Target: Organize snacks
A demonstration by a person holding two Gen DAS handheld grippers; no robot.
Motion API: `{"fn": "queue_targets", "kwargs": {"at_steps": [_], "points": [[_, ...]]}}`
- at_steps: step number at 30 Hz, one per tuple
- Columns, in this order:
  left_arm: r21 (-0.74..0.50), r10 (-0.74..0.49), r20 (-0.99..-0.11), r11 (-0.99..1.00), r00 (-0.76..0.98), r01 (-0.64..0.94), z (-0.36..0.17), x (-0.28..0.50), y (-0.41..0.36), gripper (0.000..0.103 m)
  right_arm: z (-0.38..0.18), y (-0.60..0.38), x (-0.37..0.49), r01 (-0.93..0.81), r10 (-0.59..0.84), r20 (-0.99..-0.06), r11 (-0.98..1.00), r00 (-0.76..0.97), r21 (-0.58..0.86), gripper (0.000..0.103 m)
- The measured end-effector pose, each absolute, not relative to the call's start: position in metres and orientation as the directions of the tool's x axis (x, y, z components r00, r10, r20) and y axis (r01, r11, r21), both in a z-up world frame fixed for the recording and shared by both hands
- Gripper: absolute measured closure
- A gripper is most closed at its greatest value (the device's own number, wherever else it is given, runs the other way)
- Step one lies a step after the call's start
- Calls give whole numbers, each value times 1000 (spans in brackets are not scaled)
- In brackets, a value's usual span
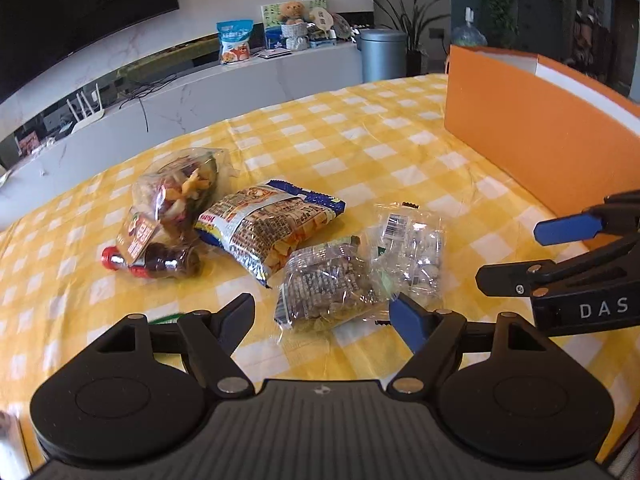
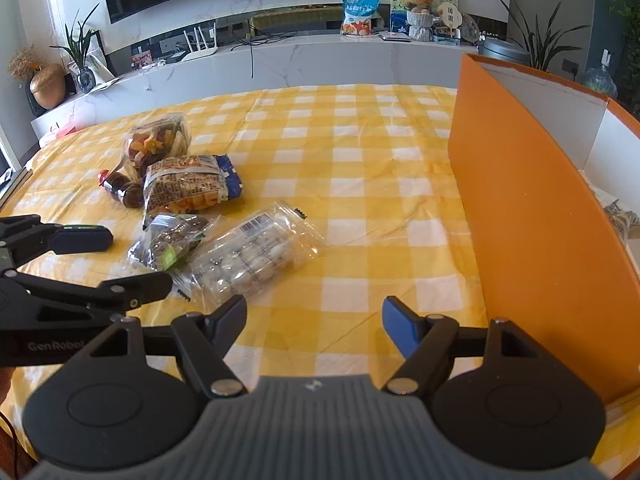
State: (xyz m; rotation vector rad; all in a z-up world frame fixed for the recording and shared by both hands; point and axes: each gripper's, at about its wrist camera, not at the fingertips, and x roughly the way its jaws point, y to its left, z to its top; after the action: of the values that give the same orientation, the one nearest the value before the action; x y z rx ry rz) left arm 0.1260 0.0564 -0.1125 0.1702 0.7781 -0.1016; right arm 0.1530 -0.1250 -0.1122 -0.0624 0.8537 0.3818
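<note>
Several snacks lie on the yellow checked tablecloth (image 1: pixel 360 140): a clear bag of mixed dried fruit (image 1: pixel 180 192) (image 2: pixel 158 144), a small red-capped bottle (image 1: pixel 156 264) (image 2: pixel 120 190), a blue-edged packet (image 1: pixel 272 228) (image 2: pixel 188 188), a clear packet of dark pieces (image 1: pixel 328 288) (image 2: pixel 172 240) and a clear packet of white pieces (image 1: pixel 412 248) (image 2: pixel 252 256). My left gripper (image 1: pixel 322 316) (image 2: pixel 128 260) hangs open just in front of the dark-pieces packet, holding nothing. My right gripper (image 2: pixel 314 316) (image 1: pixel 536 254) is open and empty, right of the white-pieces packet and beside the orange box (image 2: pixel 532 208) (image 1: pixel 532 136).
The tall orange box stands on the table's right side, with a packet (image 2: pixel 620 216) lying inside it. Behind the table runs a white marble counter (image 2: pixel 320 56) with a snack bag, a teddy bear and plants. A grey bin (image 1: pixel 380 54) stands beyond the far edge.
</note>
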Motion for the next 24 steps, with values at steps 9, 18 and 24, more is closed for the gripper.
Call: {"fn": "queue_targets", "kwargs": {"at_steps": [9, 18, 24], "points": [[125, -49, -728, 971, 684, 203, -120, 142, 62, 17, -121, -121, 165, -353, 306, -761, 929, 572, 108, 30], [202, -34, -710, 947, 703, 250, -124, 141, 55, 22, -124, -118, 173, -351, 321, -762, 927, 562, 132, 30], [198, -41, -708, 947, 705, 254, -126, 145, 50, 38, -122, -117, 176, -341, 322, -763, 929, 561, 142, 29]]}}
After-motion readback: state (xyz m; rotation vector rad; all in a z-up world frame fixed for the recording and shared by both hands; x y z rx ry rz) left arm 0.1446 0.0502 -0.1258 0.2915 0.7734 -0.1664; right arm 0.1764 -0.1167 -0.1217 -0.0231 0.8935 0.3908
